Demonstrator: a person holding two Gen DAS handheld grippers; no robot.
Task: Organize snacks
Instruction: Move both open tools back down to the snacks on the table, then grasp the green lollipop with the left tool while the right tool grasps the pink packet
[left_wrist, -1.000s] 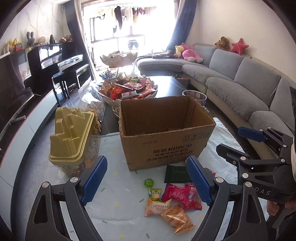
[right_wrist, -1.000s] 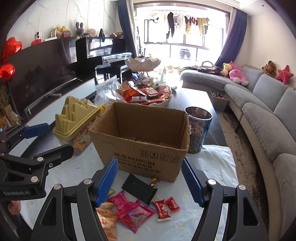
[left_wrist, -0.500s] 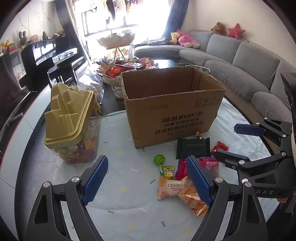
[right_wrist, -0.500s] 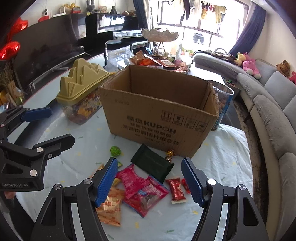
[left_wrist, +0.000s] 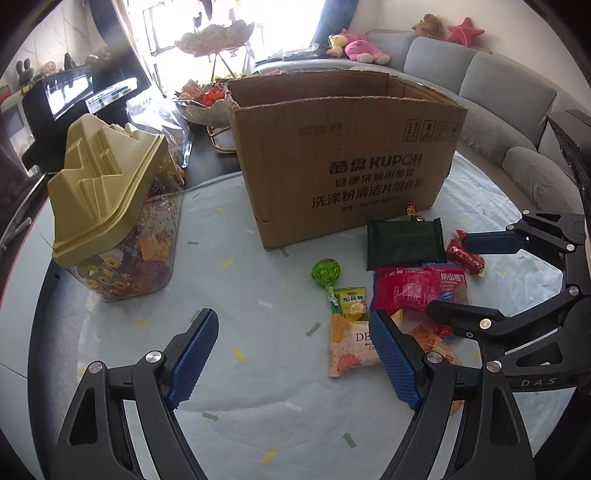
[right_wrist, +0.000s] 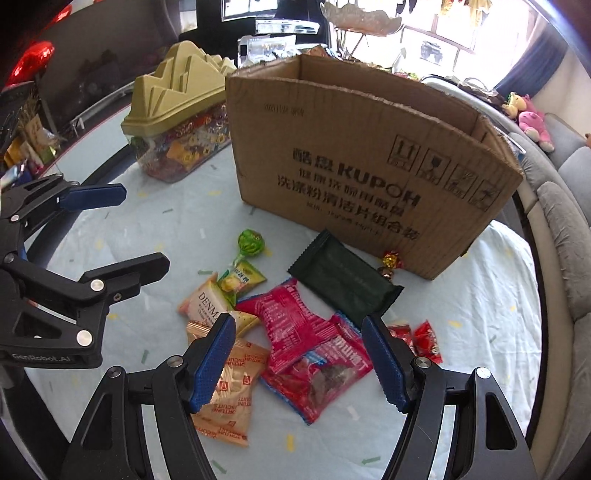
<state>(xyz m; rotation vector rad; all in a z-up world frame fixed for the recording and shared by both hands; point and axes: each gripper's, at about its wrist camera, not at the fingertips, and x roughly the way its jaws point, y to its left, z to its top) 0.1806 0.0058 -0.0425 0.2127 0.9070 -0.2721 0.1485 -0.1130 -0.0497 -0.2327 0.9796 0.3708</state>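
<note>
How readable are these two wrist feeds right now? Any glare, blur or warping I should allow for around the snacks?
Left wrist view: window blown out white, cardboard box bowed by the fisheye, snack pile sharp and evenly lit, dark vignette at the corners. Right wrist view: same barrel warp on the box, glare top right, red packets crisp with readable print, no motion blur.

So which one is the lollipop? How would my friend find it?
Find the big cardboard box. On the pale cloth in front of its left corner lies the lollipop. It is the only round, shiny green sweet on a stick; its neighbours are flat packets.
</note>
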